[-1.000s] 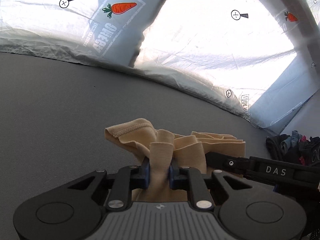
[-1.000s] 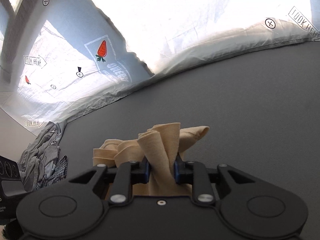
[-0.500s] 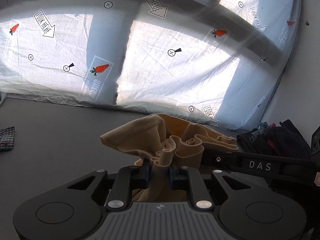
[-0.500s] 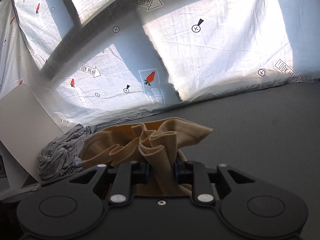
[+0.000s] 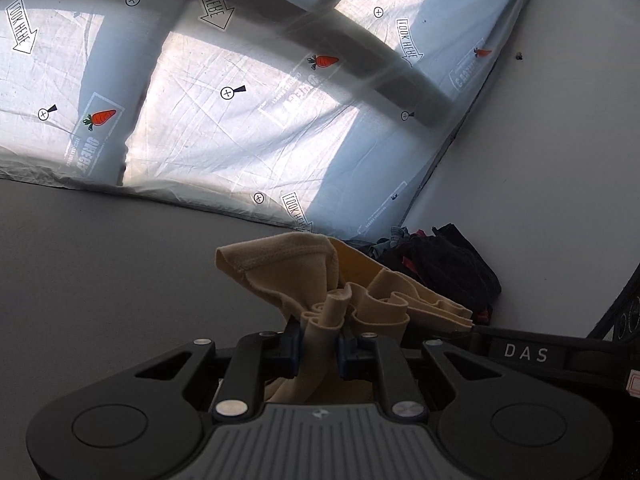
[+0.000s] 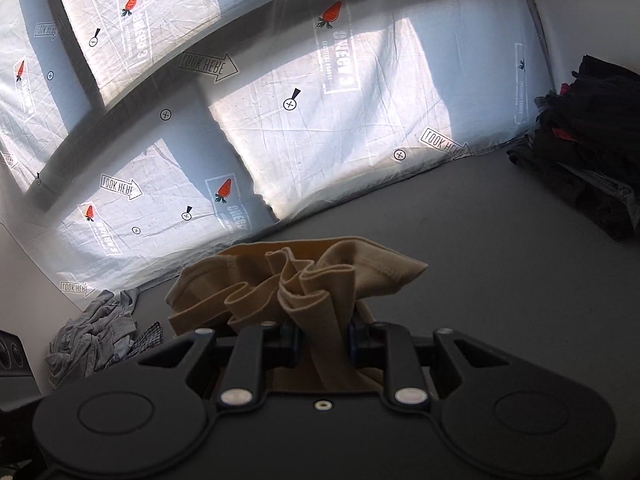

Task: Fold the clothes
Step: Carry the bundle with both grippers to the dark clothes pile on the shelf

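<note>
Tan knit cloth, one garment [image 5: 320,280], is bunched in both of my grippers at once, and that is the relation everything hangs on: it runs sideways between my two hands, its long axis going left to right, lifted off the grey table [image 5: 100,280]. My left gripper [image 5: 318,350] is clamped on a rolled wad of it, a stitched hem flaring up and to the left just past the jaws, and the rest stretching off right toward my other tool, whose black arm marked DAS [image 5: 524,354] crosses the lower right of that view. My right gripper [image 6: 324,338] is likewise clamped on a pleated wad of the same garment [image 6: 304,280], a hemmed flap spreading right and the slack trailing left. So neither hand is nearer; each holds an end, and the span between them is short and slack, the cloth sagging in folds, not taut.

I judge the next move needs my hands drawn apart along that left-to-right axis before the cloth is laid down flat on the bare table ahead.

Farther out, a dark clothes heap [image 6: 580,152] sits at the far right by the wall, a grey crumpled pile [image 6: 92,336] lies at the left, and a printed white sheet [image 6: 320,120] backs the table.
</note>
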`<state>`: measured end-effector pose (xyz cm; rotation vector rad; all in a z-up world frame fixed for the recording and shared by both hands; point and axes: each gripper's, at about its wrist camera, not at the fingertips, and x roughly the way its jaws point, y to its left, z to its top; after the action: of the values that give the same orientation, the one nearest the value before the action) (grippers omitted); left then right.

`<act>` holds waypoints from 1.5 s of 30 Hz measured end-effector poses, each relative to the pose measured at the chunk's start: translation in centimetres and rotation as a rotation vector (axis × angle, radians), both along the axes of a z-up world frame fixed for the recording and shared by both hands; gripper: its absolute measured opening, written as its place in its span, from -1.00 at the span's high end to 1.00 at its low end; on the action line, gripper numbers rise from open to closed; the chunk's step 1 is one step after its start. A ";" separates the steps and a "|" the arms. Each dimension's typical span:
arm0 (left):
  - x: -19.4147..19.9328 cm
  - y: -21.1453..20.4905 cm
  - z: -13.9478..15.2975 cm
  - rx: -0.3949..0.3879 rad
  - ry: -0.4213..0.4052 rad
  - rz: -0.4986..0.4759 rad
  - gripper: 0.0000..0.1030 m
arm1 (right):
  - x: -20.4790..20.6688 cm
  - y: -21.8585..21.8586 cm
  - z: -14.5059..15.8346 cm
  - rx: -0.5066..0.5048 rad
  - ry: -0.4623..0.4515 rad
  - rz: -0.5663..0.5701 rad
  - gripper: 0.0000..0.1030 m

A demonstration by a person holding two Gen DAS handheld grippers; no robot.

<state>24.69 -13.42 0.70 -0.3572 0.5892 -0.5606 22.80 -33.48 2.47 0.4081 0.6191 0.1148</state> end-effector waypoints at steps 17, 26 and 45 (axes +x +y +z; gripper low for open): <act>-1.1 -17.8 2.6 0.062 -0.140 -0.068 0.66 | -2.3 -18.1 0.7 0.001 -0.127 -0.042 0.57; 0.8 -34.5 5.2 0.074 -0.229 -0.131 0.65 | -0.4 -33.6 2.5 -0.042 -0.292 -0.078 0.56; 14.2 -51.3 8.0 -0.070 -0.339 -0.197 0.65 | 11.7 -49.6 7.8 -0.264 -0.506 -0.157 0.56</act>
<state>38.85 -64.69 8.66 -0.2629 0.2792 -0.8132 34.53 -83.12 10.25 0.1581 0.0985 -0.0163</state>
